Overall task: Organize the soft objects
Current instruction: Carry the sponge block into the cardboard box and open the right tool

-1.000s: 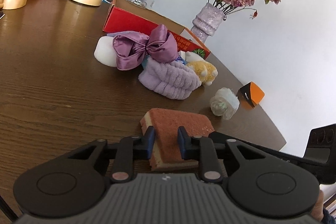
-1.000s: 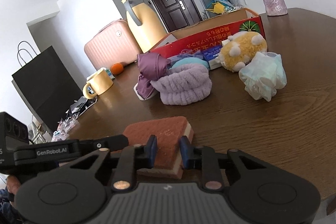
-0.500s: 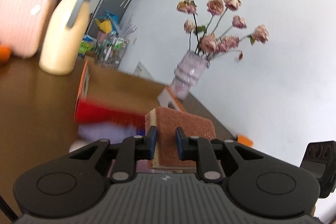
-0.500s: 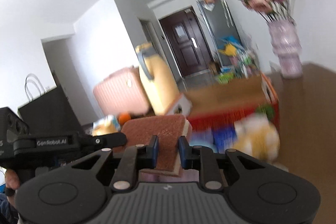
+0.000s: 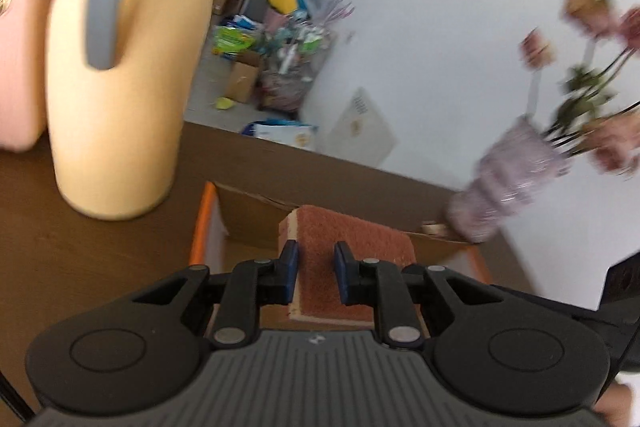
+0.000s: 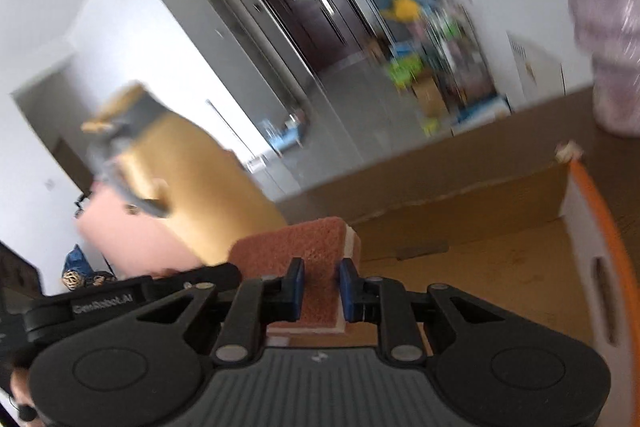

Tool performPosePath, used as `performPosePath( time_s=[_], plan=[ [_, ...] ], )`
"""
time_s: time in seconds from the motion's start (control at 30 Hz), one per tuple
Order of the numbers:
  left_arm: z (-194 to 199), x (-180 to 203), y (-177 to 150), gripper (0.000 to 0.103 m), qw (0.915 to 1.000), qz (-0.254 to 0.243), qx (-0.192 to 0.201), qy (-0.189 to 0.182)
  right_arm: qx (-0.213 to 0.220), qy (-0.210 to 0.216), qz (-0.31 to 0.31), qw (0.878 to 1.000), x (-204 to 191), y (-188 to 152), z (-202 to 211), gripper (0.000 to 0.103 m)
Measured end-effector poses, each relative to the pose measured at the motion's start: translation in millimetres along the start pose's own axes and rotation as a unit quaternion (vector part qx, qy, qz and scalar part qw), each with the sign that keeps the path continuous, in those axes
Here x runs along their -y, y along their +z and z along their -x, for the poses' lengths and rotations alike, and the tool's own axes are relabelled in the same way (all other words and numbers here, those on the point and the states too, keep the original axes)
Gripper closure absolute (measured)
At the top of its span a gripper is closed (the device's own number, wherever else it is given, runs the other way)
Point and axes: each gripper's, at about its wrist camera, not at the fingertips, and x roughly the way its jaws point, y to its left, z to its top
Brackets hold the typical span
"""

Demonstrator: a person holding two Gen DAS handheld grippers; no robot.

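Observation:
A rust-brown sponge (image 5: 352,231) with a pale foam base hangs in the air, gripped from two sides. My left gripper (image 5: 316,267) is shut on one end of it. In the right wrist view, my right gripper (image 6: 322,285) is shut on the other end of the same sponge (image 6: 292,243). The sponge is above an open cardboard box (image 5: 256,223) with an orange rim; its brown floor (image 6: 480,267) shows bare beneath the sponge. Both views are blurred by motion.
A tall yellow jug (image 5: 120,87) with a grey handle stands on the brown table (image 5: 80,259) left of the box, and a pink suitcase (image 5: 16,47) stands behind it. A lilac vase (image 5: 508,183) of dried roses stands just right of the box.
Both grippers lifted the sponge off the table and carried it forward, past the pile of soft things, to above the box. The pile has dropped out of view.

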Motion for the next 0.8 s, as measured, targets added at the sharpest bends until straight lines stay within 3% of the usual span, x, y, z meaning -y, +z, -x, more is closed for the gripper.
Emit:
performPosePath(
  time_s=[0.1, 0.2, 0.27, 0.37, 0.57, 0.63, 0.67, 0.77, 0.8],
  plan=[
    [-40, -8, 11, 0.084, 0.9987, -0.028, -0.020, 0.039, -0.035, -0.017, -0.023, 0.999, 13, 12, -43, 0.085],
    [-74, -20, 22, 0.083, 0.9964, -0.034, -0.056, 0.055, -0.056, -0.040, -0.012, 0.998, 14, 12, -70, 0.084],
    [-84, -21, 19, 0.082, 0.9935, -0.057, -0.058, 0.080, -0.079, -0.055, 0.003, 0.995, 11, 5, -86, 0.085],
    [-91, -15, 17, 0.071, 0.9883, -0.089, -0.066, 0.105, -0.094, -0.076, 0.038, 0.992, 0, 1, -97, 0.082],
    [-62, -8, 15, 0.062, 0.9836, -0.121, -0.051, 0.124, -0.047, -0.090, 0.063, 0.993, -8, 14, -45, 0.082],
    [-48, -2, 18, 0.053, 0.9826, -0.128, -0.041, 0.128, -0.030, -0.095, 0.068, 0.993, -5, 19, -15, 0.080],
    [-36, 2, 19, 0.051, 0.9821, -0.135, -0.033, 0.127, -0.019, -0.099, 0.069, 0.993, -5, 20, 2, 0.078],
    [-4, 15, 17, 0.042, 0.9792, -0.152, -0.010, 0.134, 0.011, -0.117, 0.072, 0.991, -1, 23, 54, 0.058],
    [9, 20, 15, 0.038, 0.9771, -0.159, 0.000, 0.142, 0.019, -0.126, 0.079, 0.989, -2, 22, 69, 0.057]
  ],
)
